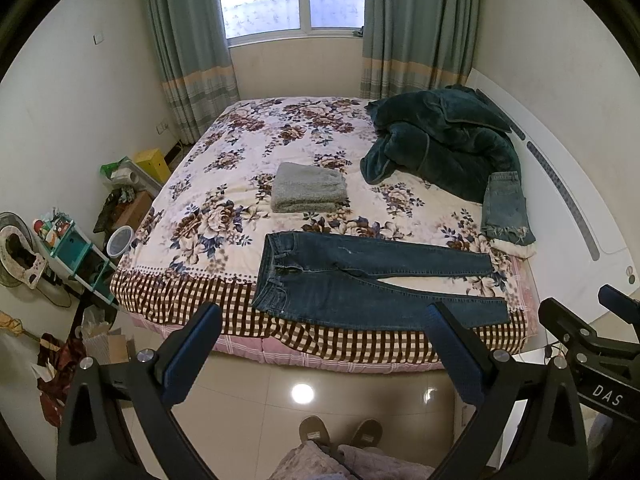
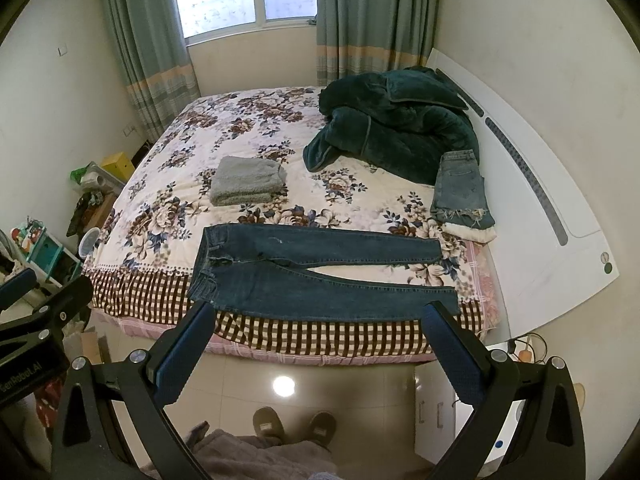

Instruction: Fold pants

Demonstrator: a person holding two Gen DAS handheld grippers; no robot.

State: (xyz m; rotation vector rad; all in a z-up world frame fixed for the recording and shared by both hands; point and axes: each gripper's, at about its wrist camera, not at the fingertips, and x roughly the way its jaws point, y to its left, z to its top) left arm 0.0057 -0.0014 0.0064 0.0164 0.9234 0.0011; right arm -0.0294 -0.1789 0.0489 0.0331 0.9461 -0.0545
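Observation:
Dark blue jeans (image 1: 360, 280) lie flat near the front edge of the bed (image 1: 240, 148), waistband to the left, legs spread slightly to the right; they also show in the right wrist view (image 2: 304, 276). My left gripper (image 1: 324, 316) is open and empty, held above the floor in front of the bed. My right gripper (image 2: 316, 316) is open and empty, also in front of the bed; it shows at the right edge of the left wrist view (image 1: 592, 332). Neither touches the jeans.
A folded grey towel (image 1: 308, 188) lies mid-bed. A dark green blanket (image 1: 440, 140) is heaped at the back right. Folded light jeans (image 1: 506, 208) lie by the white headboard (image 1: 568, 184). Cluttered shelves (image 1: 76, 252) stand left of the bed. My slippers (image 1: 340, 432) are on the tiled floor.

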